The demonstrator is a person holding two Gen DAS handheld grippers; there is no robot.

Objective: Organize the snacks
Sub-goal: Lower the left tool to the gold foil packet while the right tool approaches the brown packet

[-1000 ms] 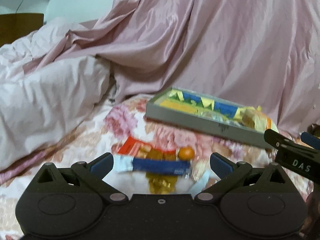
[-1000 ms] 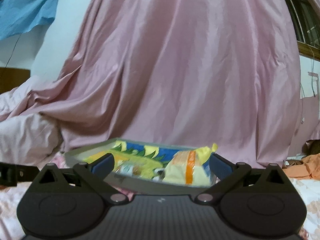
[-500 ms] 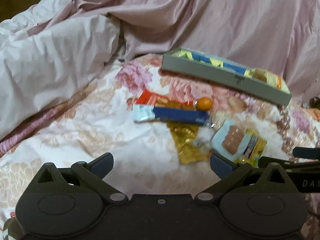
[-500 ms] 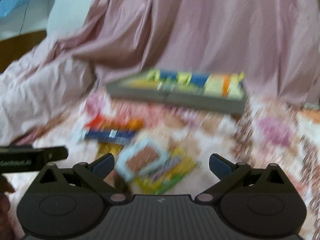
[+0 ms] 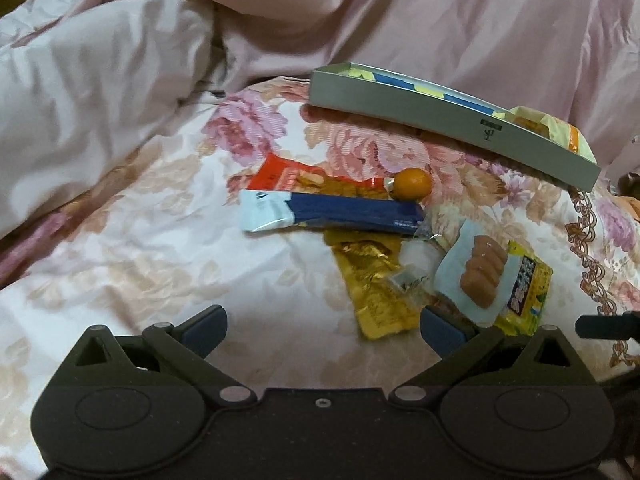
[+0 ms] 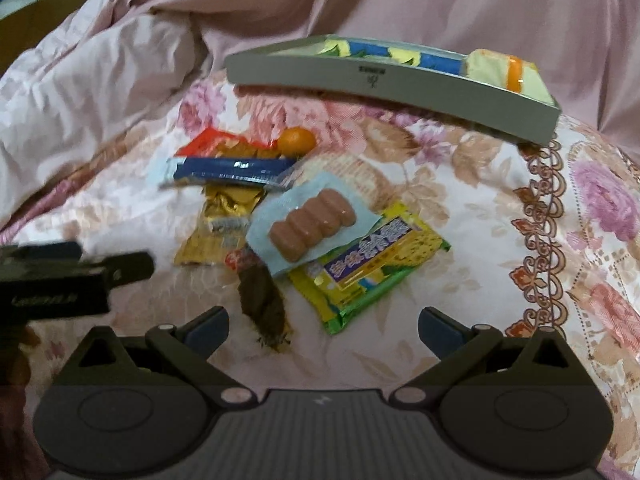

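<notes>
Floral bedspread (image 6: 460, 184) bearing a loose heap of snacks, with pink bedding (image 5: 100, 92) bunched behind and to the left. Grey tray (image 6: 304, 74) at the far side, holding blue-and-yellow packets and a pale yellow packet (image 6: 500, 74) with an orange band at its right end. Heap, near to far: brown wrapper (image 6: 262, 300); green-yellow packet (image 6: 372, 268); pale blue sausage pack (image 6: 312, 228) lying partly over it; gold wrapper (image 6: 216, 228); long blue bar (image 6: 232, 170); red packet (image 6: 216, 144); small orange fruit (image 6: 296, 140) touching the red packet's end. Left gripper (image 5: 322, 326) and right gripper (image 6: 322, 326) both hover over the near edge of the heap, jaws spread wide, holding nothing.
</notes>
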